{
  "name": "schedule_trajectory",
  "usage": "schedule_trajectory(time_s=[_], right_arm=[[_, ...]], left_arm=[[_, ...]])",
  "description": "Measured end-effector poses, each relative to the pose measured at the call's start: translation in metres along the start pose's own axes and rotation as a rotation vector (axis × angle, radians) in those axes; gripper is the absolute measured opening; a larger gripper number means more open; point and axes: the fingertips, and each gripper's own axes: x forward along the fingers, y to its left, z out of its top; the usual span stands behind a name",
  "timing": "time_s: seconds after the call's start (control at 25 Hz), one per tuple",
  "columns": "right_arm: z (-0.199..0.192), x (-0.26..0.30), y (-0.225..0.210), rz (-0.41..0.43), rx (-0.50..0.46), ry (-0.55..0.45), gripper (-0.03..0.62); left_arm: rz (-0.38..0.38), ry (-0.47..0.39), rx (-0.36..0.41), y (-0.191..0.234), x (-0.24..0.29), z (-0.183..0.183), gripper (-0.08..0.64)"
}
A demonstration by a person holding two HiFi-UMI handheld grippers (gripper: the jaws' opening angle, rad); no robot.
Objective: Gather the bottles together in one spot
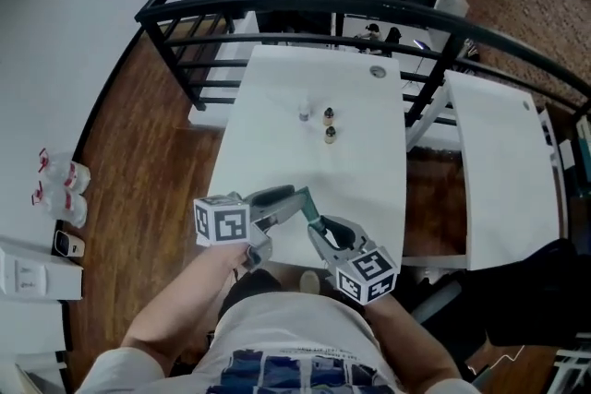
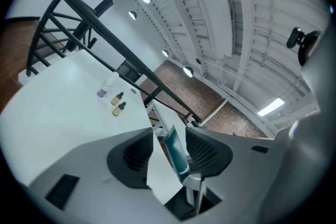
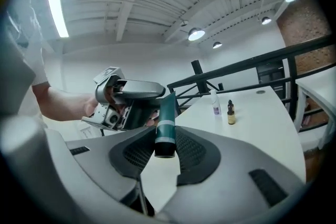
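Three small bottles (image 1: 328, 114) stand close together far up the smooth white desk (image 1: 277, 161): a slim clear one (image 1: 305, 113) with a purple label, its print too small to read, and two amber droppers (image 1: 330, 134) with dark caps. Nearer the person, a glossy teal tube (image 3: 167, 113) with a pale band is pinched near its round dark cap by the right claw (image 3: 165, 134). The left claw (image 2: 169, 132) stands apart around the tube's flat end.
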Motion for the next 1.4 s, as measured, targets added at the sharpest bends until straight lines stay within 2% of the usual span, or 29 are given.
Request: schedule_trajectory(time_s=[0.08,0.16,0.24,0.36,0.48,0.6,0.8,0.88,1.2,1.4], right_arm=[[0.002,-0.006,-0.001,0.002,-0.008,-0.012,0.13],[0.0,-0.01,-0.003,-0.009,-0.008,-0.016,0.13],[-0.001,-0.008,-0.006,-0.023,-0.013,-0.013,0.13],[-0.004,-0.001,-0.011,-0.055,-0.031,0.008,0.13],[-0.005,0.004,-0.022,-0.14,-0.05,0.047,0.137],[-0.002,0.003,-0.039,-0.223,-0.039,0.072,0.186],[0.0,-0.01,-0.058,-0.338,0.019,0.085,0.186],[-0.002,-0.017,-0.064,-0.391,0.039,0.091,0.186],[-0.012,-0.048,-0.079,-0.564,0.148,0.111,0.192],[-0.023,-0.072,-0.081,-0.662,0.196,0.132,0.192]], left_arm=[[-0.048,0.013,0.002,-0.009,0.012,-0.001,0.169],[-0.063,0.035,0.011,-0.012,0.018,-0.006,0.105],[-0.075,0.053,0.028,-0.011,0.021,-0.007,0.086],[-0.105,0.081,0.096,-0.013,0.023,-0.002,0.067],[-0.101,0.092,0.158,-0.008,0.022,0.013,0.049],[-0.049,0.066,0.254,0.008,0.023,0.042,0.048],[0.114,0.058,0.535,0.059,0.039,0.083,0.048],[0.174,0.049,0.607,0.081,0.047,0.094,0.048],[0.293,-0.002,0.722,0.16,0.092,0.119,0.049],[0.316,-0.039,0.66,0.205,0.119,0.123,0.049]])
